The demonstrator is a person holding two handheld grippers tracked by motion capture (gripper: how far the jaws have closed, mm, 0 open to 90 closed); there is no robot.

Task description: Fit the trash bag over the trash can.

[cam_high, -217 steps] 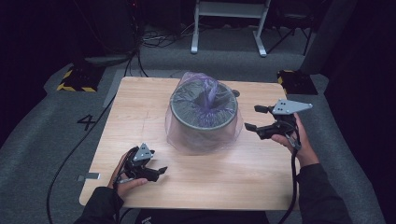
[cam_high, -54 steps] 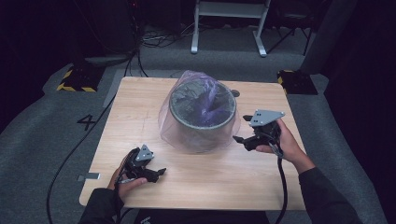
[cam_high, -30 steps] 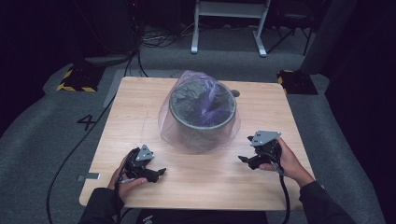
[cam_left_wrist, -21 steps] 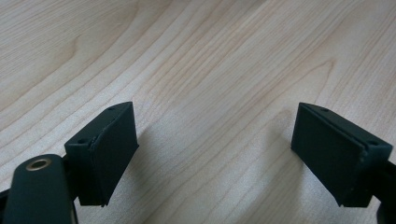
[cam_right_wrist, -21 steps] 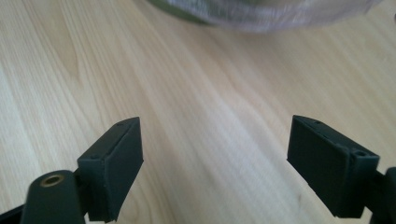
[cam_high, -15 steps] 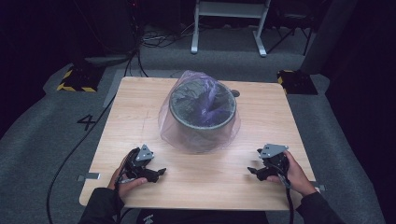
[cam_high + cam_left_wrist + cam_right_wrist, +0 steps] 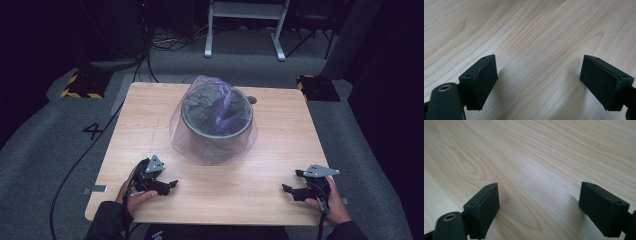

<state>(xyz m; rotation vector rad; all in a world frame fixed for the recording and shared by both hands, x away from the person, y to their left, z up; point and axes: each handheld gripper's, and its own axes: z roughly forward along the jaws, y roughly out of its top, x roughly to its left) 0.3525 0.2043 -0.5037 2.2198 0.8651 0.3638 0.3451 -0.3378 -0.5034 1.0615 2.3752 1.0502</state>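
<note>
Grey round bin (image 7: 216, 127) at centre of the high view, slightly above the middle, standing upright on the light wooden desk (image 7: 280, 125). Lined with a thin, see-through purplish bag (image 7: 182, 135), draped over the rim and down the outside to the desktop, crumpled and bunched darker purple inside the opening. Left tool (image 7: 167, 186) at lower left of the frame, resting low on the desk, held in a hand (image 7: 132, 192), jaws apart with nothing between; bare wood grain between them in the left gripper view (image 7: 539, 82). Right tool (image 7: 292, 191) at lower right, also near the front edge, jaws apart and empty (image 7: 539, 207). Both well apart from the bin.
</note>
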